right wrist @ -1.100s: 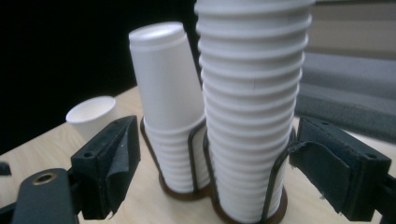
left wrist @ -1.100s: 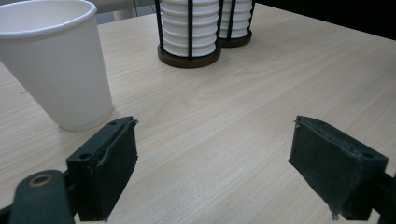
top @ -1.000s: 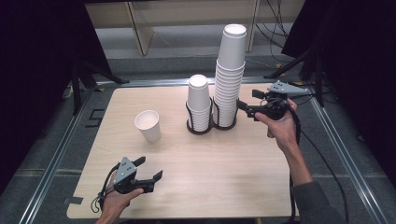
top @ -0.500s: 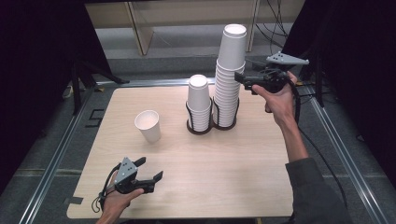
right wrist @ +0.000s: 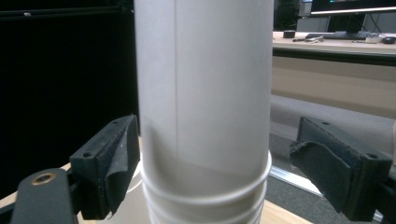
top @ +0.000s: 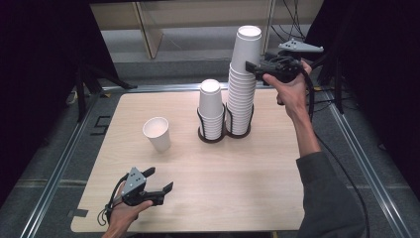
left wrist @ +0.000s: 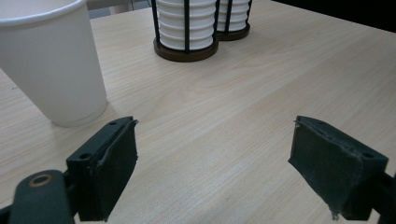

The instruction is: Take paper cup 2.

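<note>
Dark room all round, with a pale wooden surface (top: 237, 168) across the middle of the high view. At upper centre the tall stack of paper cups (top: 242, 84) stands upright, long axis vertical, mouths up, its foot in a black wire holder (top: 238, 130). Just left of it a shorter stack (top: 211, 111) stands the same way in its own holder. A single cup (top: 157, 134) stands apart at centre left, mouth up.

The right gripper (top: 250, 67) is at the upper right, level with the tall stack's top cup and pointing left at it. In the right gripper view the top cup (right wrist: 205, 84) stands between the fingers (right wrist: 112, 168), which are released, with a gap on each side. A second ago this gripper was lower, beside the stack's middle; it has risen since.

The left gripper (top: 161, 178) rests at the lower left, unmoved, its fingers (left wrist: 109, 172) spread wide with nothing between them.

In the left gripper view the single cup (left wrist: 51, 60) is cut off at the top and left edges, and both stacks lose their upper parts.
</note>
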Available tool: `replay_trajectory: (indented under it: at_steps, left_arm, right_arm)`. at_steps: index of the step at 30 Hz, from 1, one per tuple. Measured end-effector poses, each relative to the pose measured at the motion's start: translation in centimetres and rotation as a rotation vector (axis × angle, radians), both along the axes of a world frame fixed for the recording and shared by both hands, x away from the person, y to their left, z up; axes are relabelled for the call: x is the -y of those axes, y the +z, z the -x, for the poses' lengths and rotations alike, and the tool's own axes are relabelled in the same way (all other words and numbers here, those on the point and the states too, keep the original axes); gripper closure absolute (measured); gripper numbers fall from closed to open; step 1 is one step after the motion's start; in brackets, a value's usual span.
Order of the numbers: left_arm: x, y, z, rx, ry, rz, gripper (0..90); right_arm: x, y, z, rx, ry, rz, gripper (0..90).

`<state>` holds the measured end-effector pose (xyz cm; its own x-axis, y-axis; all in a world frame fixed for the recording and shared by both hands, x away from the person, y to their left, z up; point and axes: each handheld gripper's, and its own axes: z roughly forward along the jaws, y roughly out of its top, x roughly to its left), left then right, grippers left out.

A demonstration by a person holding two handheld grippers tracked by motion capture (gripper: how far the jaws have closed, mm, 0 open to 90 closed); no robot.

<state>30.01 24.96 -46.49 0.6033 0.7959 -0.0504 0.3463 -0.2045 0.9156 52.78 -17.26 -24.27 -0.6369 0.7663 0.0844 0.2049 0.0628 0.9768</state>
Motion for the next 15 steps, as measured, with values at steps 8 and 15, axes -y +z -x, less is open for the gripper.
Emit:
replay_trajectory:
  at_steps: [8, 15]
  left_arm:
    - [0.0, 0.0, 0.0, 0.003, -0.008, 0.007, 14.1]
    - [0.0, -0.1, 0.0, 0.006, -0.012, 0.012, 14.1]
  right_arm:
    - [-1.4, 0.5, -1.3, -0.006, 0.023, -0.007, 15.2]
    - [-2.2, 0.5, -2.3, -0.007, 0.021, -0.013, 13.6]
